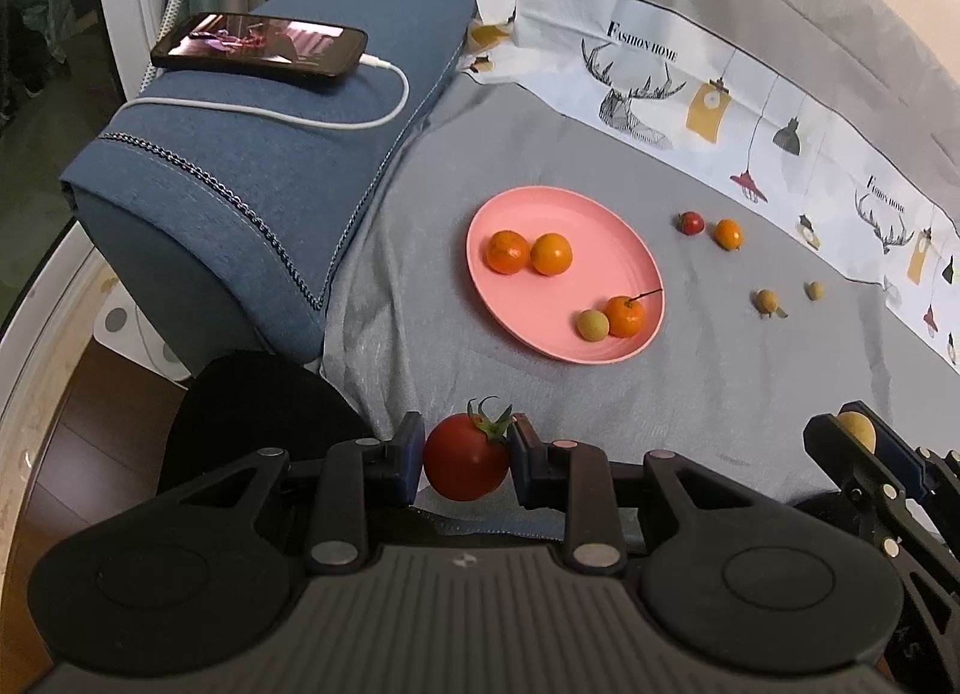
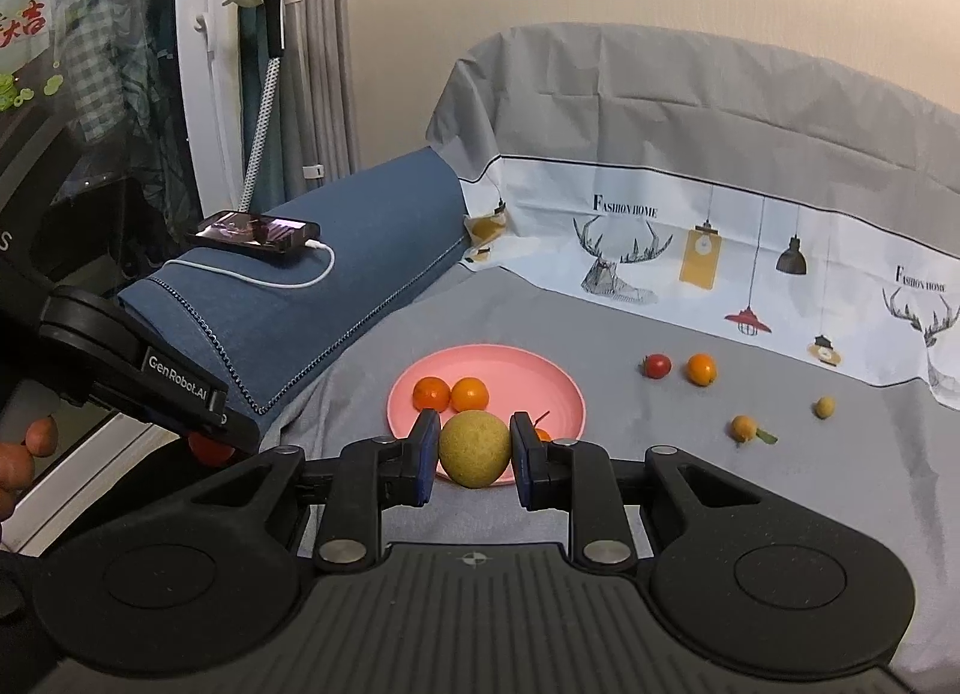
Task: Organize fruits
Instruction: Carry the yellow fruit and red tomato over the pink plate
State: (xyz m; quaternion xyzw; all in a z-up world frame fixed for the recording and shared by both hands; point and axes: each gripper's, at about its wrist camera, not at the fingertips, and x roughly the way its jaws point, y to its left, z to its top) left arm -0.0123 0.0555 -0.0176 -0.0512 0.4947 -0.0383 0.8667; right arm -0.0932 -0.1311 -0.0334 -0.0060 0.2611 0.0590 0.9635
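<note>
My left gripper (image 1: 467, 463) is shut on a red tomato (image 1: 465, 459) with a green stalk, held in the air short of the pink plate (image 1: 528, 328). My right gripper (image 2: 474, 451) is shut on a round yellow-green fruit (image 2: 474, 448), also in front of the pink plate (image 2: 564, 394). The plate holds two oranges (image 1: 528, 253) at its far side and a small yellow fruit (image 1: 593, 325) beside a stemmed orange (image 1: 625, 316). In the left wrist view the right gripper (image 1: 858, 433) shows at the lower right with its fruit.
Loose on the grey cloth right of the plate lie a small tomato (image 1: 690, 222), an orange (image 1: 728, 233) and two small yellow fruits (image 1: 765, 301). A blue cushion (image 1: 252, 166) on the left carries a charging phone (image 1: 258, 43). A printed cloth wall (image 2: 690, 250) backs the surface.
</note>
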